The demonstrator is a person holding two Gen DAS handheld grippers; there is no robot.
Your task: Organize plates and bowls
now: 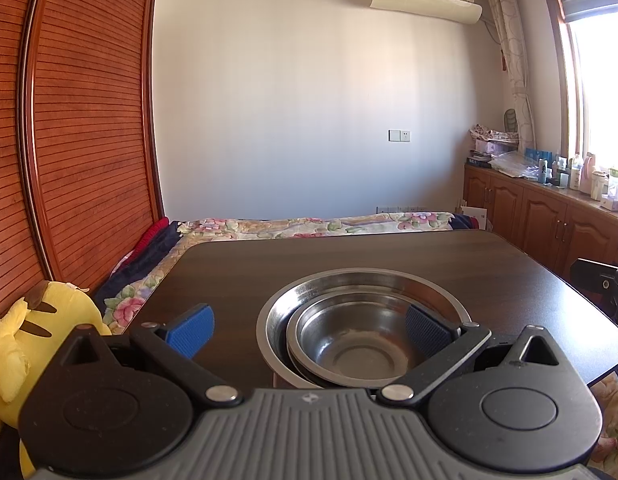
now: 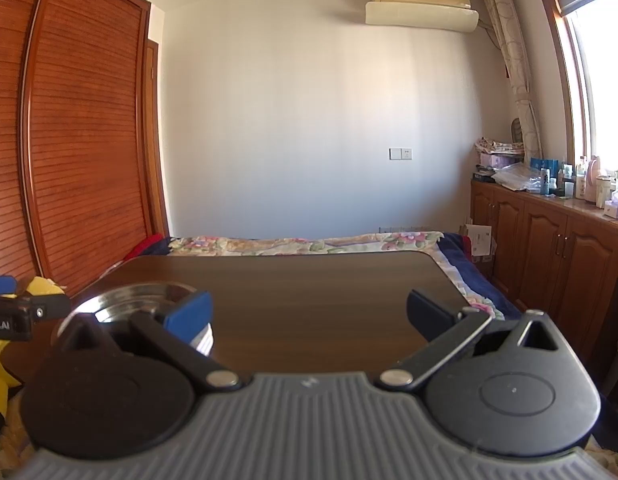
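Left gripper point(image 1: 309, 330) is hovering w/ jaws spread wide, small bowl point(image 1: 355, 340) sitting nested in big bowl point(image 1: 363, 312) on table point(image 1: 389, 252). Right gripper point(image 2: 309, 316) is gaping too, partial ".AI" label at left.

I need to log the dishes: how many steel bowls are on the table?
2. A large shiny stainless steel bowl sits on the dark wooden table, and a smaller stainless steel bowl is nested inside it, toward the near rim. More could be hidden beneath; I cannot tell.
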